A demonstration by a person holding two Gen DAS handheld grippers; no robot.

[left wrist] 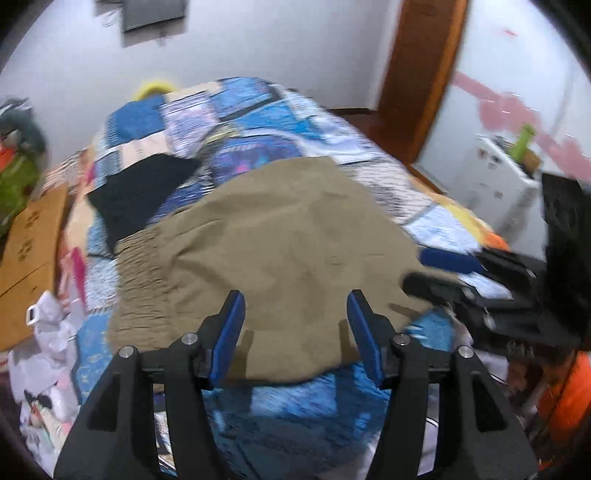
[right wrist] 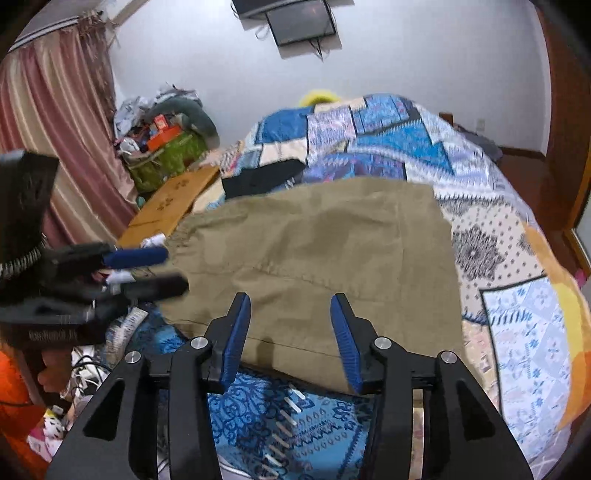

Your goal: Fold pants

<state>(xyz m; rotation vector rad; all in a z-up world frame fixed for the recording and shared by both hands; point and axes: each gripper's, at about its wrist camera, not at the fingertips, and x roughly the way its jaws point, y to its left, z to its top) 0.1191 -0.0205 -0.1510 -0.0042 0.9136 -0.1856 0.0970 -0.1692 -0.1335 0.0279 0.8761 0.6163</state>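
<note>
Lying flat on patchwork bed [right wrist: 517, 332]: tan pants [right wrist: 314, 258], maybe folded once. Both grippers, left gripper [left wrist: 295, 310] and right gripper [right wrist: 291, 314], hovering wide open, holding nothing. Next: grabbing near edge.

A bed covered by a blue patchwork quilt [right wrist: 388, 136] fills the middle of the room. Behind it stands a plain white wall [right wrist: 424, 55] with a dark flat screen [right wrist: 301, 22] mounted high up, cables hanging below it. A pink striped curtain [right wrist: 55, 122] hangs along one side, beside a heap of clutter around a green bag [right wrist: 166, 155] and a flat cardboard box [right wrist: 173, 206] leaning at the bed's edge. On the opposite side are a brown wooden door frame [left wrist: 421, 74], a small white cabinet [left wrist: 495, 184] and a wall with pink patches [left wrist: 517, 110].
</note>
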